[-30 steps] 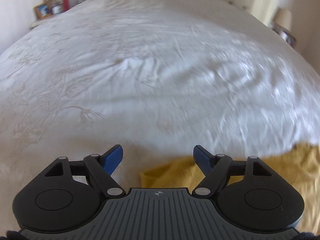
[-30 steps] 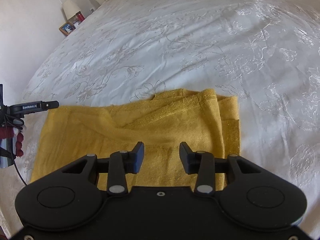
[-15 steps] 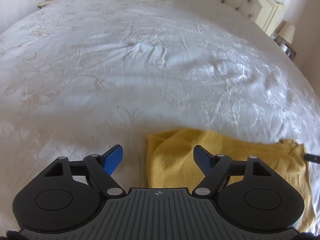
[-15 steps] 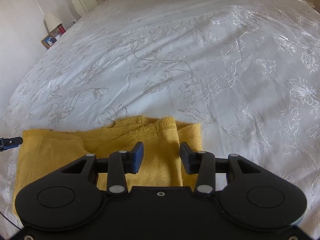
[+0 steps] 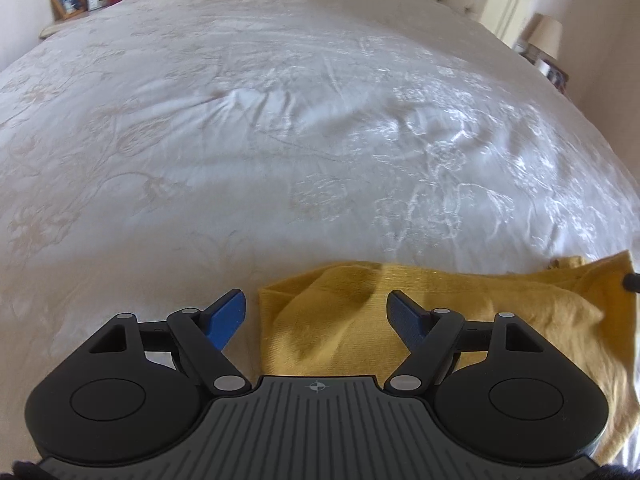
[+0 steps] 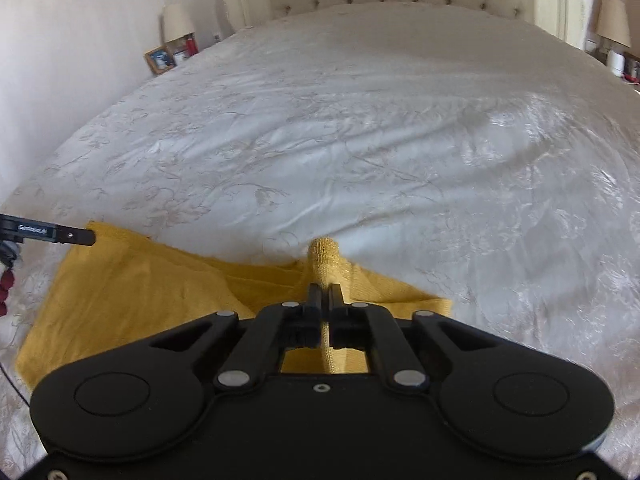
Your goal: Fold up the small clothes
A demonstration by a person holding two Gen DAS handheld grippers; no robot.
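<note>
Pinching yellow garment — right gripper jaws closed.

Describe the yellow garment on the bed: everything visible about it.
The yellow garment is a mustard knit with a fine ribbed texture, lying partly folded and rumpled in soft layers on the white embroidered bedspread. The right gripper is shut on a pinched ridge of its fabric, which sticks up past the fingertips. The left gripper hovers open over its other end, the garment's edge between the fingers, which do not press it. What kind of clothing it is cannot be told.
</note>
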